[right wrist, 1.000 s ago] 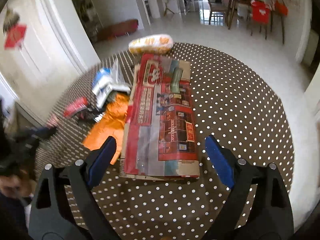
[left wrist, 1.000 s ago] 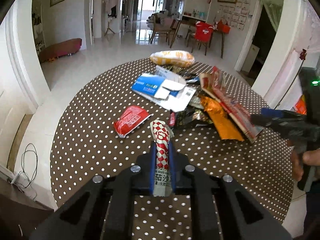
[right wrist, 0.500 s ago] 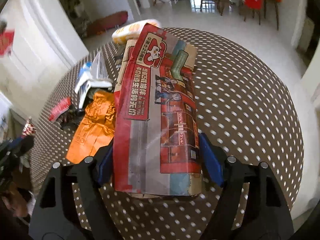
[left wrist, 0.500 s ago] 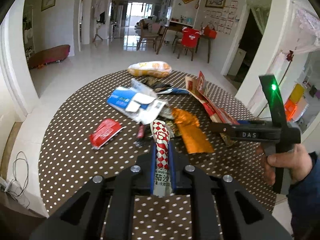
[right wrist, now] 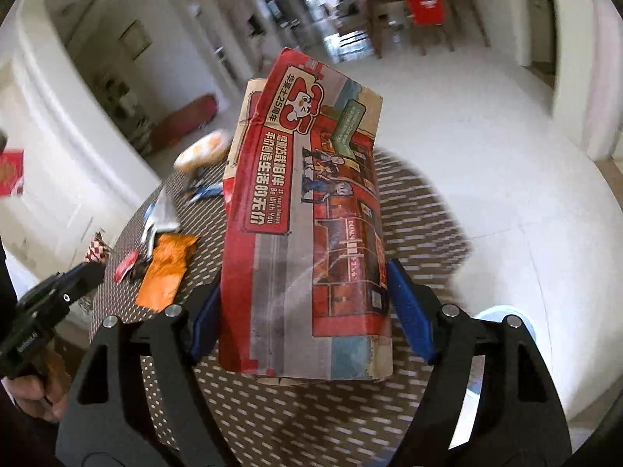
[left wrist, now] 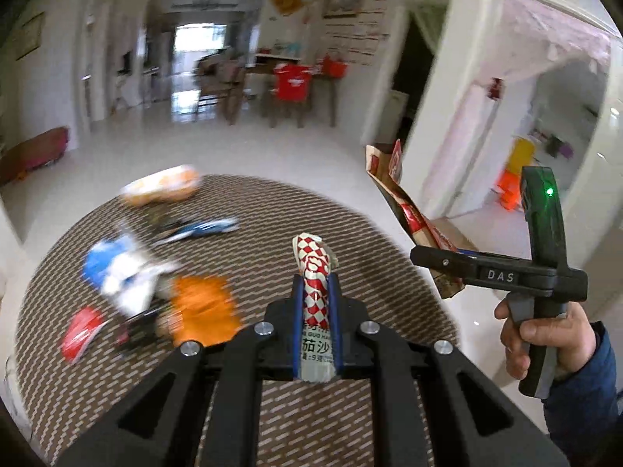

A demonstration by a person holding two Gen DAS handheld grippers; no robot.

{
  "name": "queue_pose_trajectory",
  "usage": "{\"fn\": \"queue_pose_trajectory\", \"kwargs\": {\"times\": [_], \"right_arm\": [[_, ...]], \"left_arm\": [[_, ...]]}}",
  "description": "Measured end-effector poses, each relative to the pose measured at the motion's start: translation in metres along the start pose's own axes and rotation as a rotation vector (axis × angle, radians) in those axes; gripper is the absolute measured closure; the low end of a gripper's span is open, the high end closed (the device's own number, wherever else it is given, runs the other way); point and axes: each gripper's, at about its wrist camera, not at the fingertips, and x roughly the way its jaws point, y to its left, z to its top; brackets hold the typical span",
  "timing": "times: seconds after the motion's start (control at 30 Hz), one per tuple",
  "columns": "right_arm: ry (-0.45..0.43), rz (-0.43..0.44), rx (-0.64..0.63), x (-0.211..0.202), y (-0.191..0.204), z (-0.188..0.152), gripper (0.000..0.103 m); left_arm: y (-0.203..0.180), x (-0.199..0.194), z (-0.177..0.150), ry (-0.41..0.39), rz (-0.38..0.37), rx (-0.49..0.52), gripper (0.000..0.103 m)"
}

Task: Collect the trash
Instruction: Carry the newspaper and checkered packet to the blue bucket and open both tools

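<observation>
Right gripper (right wrist: 301, 311), jaws newly closed on paper bag (right wrist: 307, 210), now lifted off table (left wrist: 350, 225); left gripper (left wrist: 316, 303) clamps checkered packet (left wrist: 315, 272). Both await disposal.

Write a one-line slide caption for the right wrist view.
Right gripper holds a red printed paper bag lifted above the polka-dot table.

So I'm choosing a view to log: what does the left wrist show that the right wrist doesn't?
Only left wrist: the sachet's full length in the left gripper, and the right gripper from the side. Only right wrist: the paper bag's printed face between the right gripper's pads, and a pale blue thing on the floor. Both: the table, orange wrapper and bag.
</observation>
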Motion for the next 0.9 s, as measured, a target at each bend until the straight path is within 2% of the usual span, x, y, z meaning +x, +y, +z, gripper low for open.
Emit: {"fn": "queue_pose_trajectory", "kwargs": {"times": [0.23, 0.37, 0.47, 0.67, 0.8, 0.9], "right_arm": [[-0.042, -0.134, 0.145, -0.044, -0.099, -0.012, 0.028], [-0.009, -0.188, 0.259, -0.046, -0.161, -0.033, 0.027], [0.029, -0.201, 0.328, -0.041, -0.195, -0.048, 0.027], [0.141, -0.181, 0.518, -0.005, -0.266, -0.088, 0.026], [0.209, -0.167, 0.624, 0.024, -0.3, -0.108, 0.013], [0.225, -0.175, 0.736, 0.036, -0.332, -0.127, 0.006]], "left_arm": [[-0.091, 0.062, 0.022, 0.048, -0.172, 0.095, 0.091], [-0.145, 0.109, 0.024, 0.126, -0.259, 0.132, 0.091], [-0.176, 0.144, 0.022, 0.195, -0.293, 0.152, 0.091], [-0.232, 0.215, 0.01, 0.333, -0.314, 0.218, 0.091], [-0.251, 0.251, -0.003, 0.409, -0.304, 0.24, 0.091], [-0.26, 0.276, -0.011, 0.457, -0.297, 0.251, 0.091]]}}
